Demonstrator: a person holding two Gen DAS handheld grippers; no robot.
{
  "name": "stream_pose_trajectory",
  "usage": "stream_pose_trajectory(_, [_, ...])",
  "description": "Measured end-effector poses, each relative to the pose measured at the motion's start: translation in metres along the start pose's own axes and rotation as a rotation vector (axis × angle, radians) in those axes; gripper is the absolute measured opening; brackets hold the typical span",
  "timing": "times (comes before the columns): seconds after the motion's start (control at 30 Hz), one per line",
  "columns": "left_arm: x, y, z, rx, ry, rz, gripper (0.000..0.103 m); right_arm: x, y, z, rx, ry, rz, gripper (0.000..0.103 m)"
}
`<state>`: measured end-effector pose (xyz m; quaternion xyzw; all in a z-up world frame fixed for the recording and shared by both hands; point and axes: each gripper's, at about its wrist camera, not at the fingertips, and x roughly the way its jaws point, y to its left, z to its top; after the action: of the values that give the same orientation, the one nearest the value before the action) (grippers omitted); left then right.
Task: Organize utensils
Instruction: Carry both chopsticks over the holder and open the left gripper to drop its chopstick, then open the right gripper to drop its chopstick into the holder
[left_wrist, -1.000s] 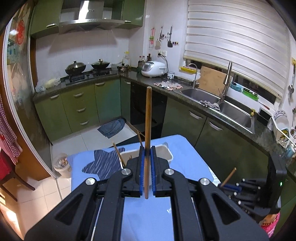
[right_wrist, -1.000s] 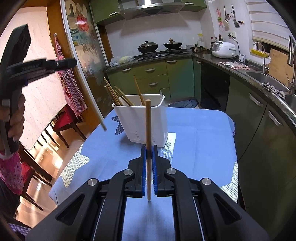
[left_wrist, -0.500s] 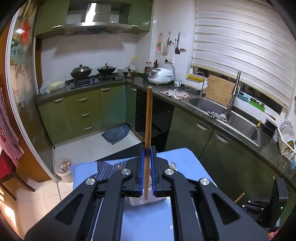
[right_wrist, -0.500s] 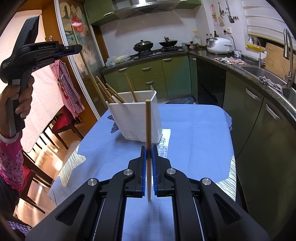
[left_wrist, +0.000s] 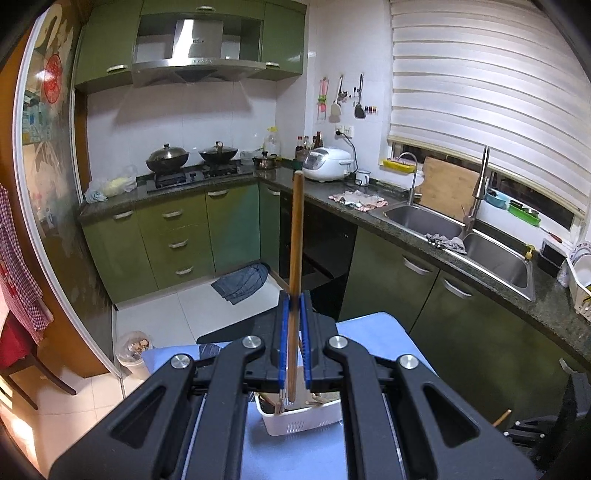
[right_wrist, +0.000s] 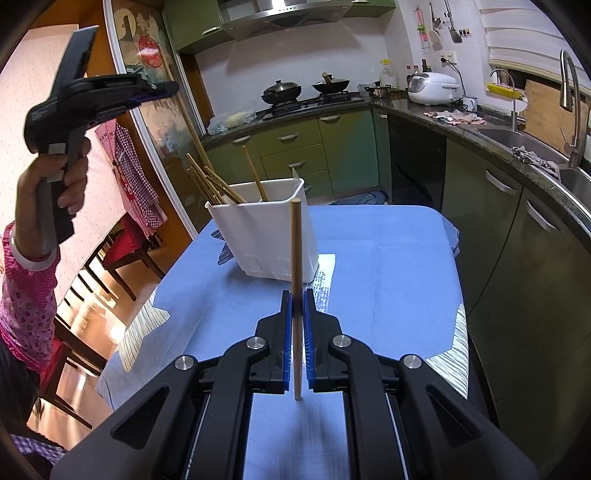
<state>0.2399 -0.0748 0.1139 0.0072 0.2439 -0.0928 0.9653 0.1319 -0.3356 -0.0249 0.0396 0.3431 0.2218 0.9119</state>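
Note:
My left gripper (left_wrist: 291, 301) is shut on a wooden chopstick (left_wrist: 296, 236) held upright, its lower end over the white utensil holder (left_wrist: 299, 419) below. In the right wrist view the left gripper (right_wrist: 162, 88) is raised high above the holder (right_wrist: 266, 236), which stands on the blue tablecloth (right_wrist: 384, 266) with several chopsticks (right_wrist: 207, 184) leaning in it. My right gripper (right_wrist: 296, 299) is shut on a second wooden chopstick (right_wrist: 296, 258), upright, in front of the holder.
Green kitchen cabinets (left_wrist: 177, 236), a stove with two pans (left_wrist: 192, 155) and a sink (left_wrist: 461, 236) lie beyond the table. Chairs (right_wrist: 122, 254) stand left of the table. A cloth (left_wrist: 243, 280) lies on the floor.
My left gripper has risen with its chopstick and now sits over the holder. My right gripper has held nearly still with its chopstick.

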Motion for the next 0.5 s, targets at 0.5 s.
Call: stream_pose_trajectory(0.5, [0.003,0.014,-0.034,-0.024,0.06,-0.014,0.021,-0.031,0.021,0.069,-0.054,-0.13,-0.003,0.007])
